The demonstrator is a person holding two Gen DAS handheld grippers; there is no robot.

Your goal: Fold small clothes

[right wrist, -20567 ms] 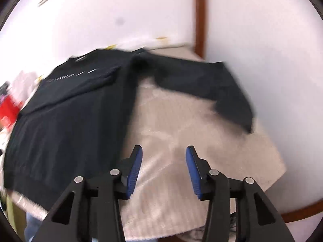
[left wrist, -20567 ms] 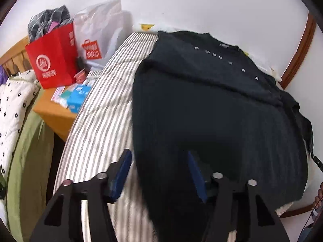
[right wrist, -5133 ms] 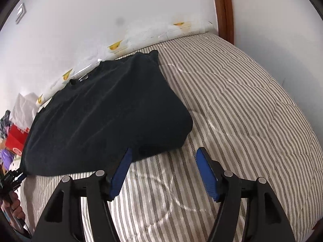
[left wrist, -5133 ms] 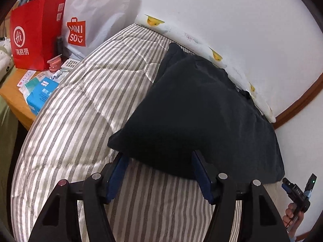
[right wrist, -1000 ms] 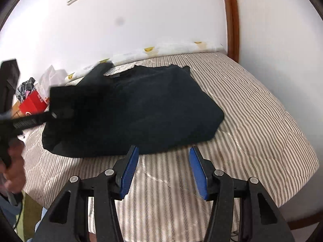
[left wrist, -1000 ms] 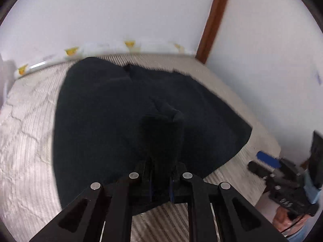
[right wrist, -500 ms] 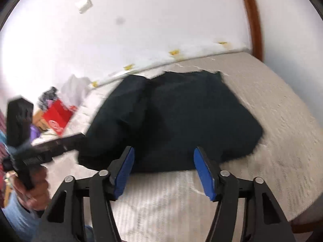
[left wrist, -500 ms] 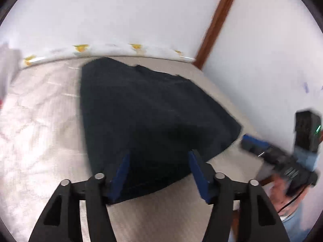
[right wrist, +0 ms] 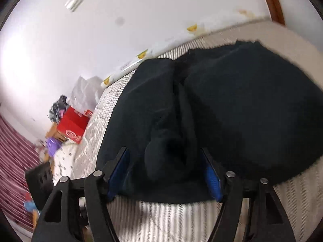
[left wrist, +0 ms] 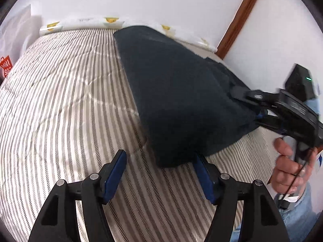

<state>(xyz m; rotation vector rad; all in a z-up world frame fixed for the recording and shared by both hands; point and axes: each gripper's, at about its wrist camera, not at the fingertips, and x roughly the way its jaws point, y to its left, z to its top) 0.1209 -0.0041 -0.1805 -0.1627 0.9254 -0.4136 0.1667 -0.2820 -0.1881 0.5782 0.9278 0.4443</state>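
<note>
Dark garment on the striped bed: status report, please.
Left gripper open, jaws just widened, at the dark garment's near corner. Right gripper open, straddling the bunched edge. Striped bed around it unobstructed.

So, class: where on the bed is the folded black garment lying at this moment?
The black garment lies on the striped bedcover, toward the wall-side bolster, in the right half of the left wrist view; the right wrist view shows a rumpled fold at its near edge.

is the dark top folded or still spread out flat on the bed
Folded: the dark navy fabric top lies as a compact bundle on the striped quilted bedcover, no sleeves spread out.
</note>
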